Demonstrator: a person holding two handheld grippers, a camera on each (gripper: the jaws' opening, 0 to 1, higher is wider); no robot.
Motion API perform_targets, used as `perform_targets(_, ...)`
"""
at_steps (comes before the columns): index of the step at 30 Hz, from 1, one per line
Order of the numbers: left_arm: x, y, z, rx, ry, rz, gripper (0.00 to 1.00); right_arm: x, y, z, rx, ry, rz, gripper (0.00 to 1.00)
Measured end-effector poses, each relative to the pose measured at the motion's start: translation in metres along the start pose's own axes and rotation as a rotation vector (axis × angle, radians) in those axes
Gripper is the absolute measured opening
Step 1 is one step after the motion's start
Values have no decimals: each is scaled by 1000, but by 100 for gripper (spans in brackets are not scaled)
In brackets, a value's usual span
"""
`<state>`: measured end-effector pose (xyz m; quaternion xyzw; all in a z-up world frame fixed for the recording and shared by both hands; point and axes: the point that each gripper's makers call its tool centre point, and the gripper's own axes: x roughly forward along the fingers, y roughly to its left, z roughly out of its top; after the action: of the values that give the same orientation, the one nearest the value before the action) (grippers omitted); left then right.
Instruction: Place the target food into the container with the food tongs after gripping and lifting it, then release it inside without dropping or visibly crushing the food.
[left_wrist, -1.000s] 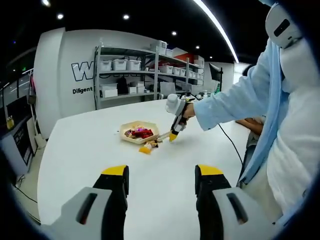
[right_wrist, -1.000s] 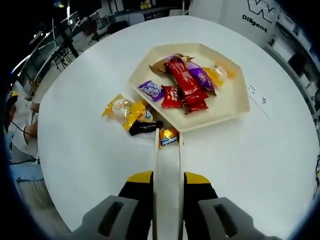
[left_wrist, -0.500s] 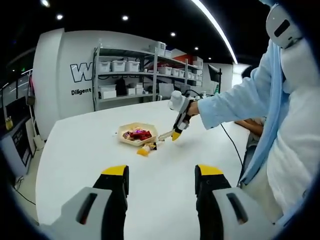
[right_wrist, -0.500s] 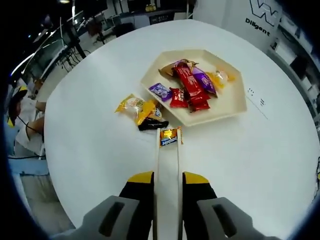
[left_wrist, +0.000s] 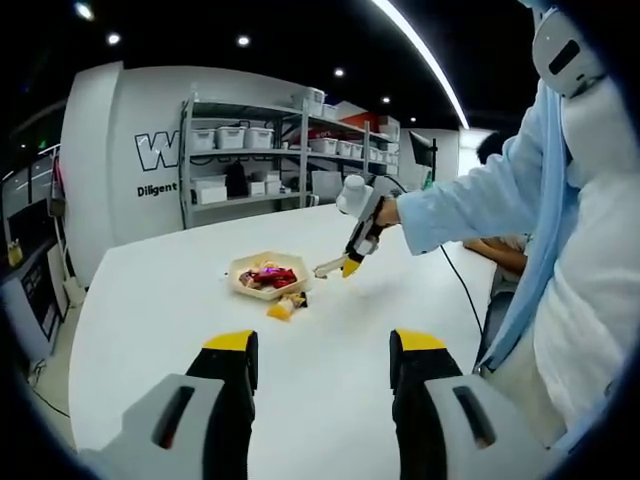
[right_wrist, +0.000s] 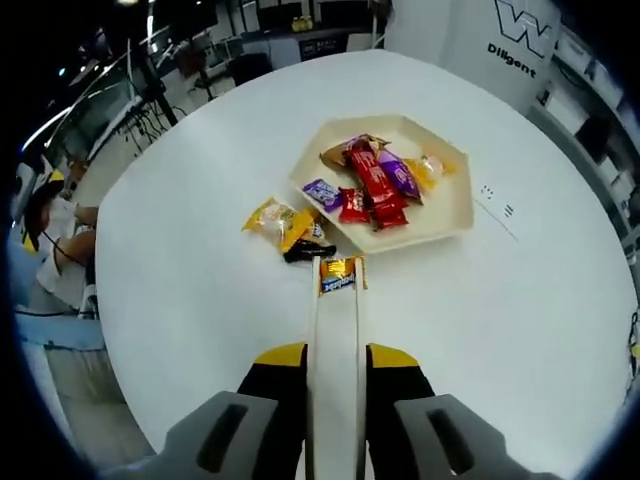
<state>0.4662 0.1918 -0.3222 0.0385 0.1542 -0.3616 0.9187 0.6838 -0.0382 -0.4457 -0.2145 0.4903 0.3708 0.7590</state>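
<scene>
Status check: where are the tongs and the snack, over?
Right gripper clamps the tongs, small orange-wrapped snack pinched at their tips, short of the tray. Left gripper open, hanging back. Loose snacks on table beside the tray.

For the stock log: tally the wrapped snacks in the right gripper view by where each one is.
In the tray: 6
Loose on the table beside the tray: 3
Held in the food tongs by the right claw: 1
Total: 10, though overlapping wrappers make the tray count approximate.
</scene>
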Motion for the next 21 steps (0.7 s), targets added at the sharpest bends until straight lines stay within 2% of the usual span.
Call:
perform_targets(3, -3, -1, 0, 1, -2, 5, 51, -8, 0, 11, -1, -28, -8, 13)
perform_targets(8, -6, -2, 1, 0, -5, 14, 51, -10, -6, 24, -6, -53, -20, 13)
perform_targets(14, -14, -3, -2, -6, -5, 32, 51, -15, -19, 55, -23, -82, -42, 13)
perform_targets(21, -19, -1, -6, -18, 1, 57, 51, -12, -28, 74, -39, -76, -58, 13)
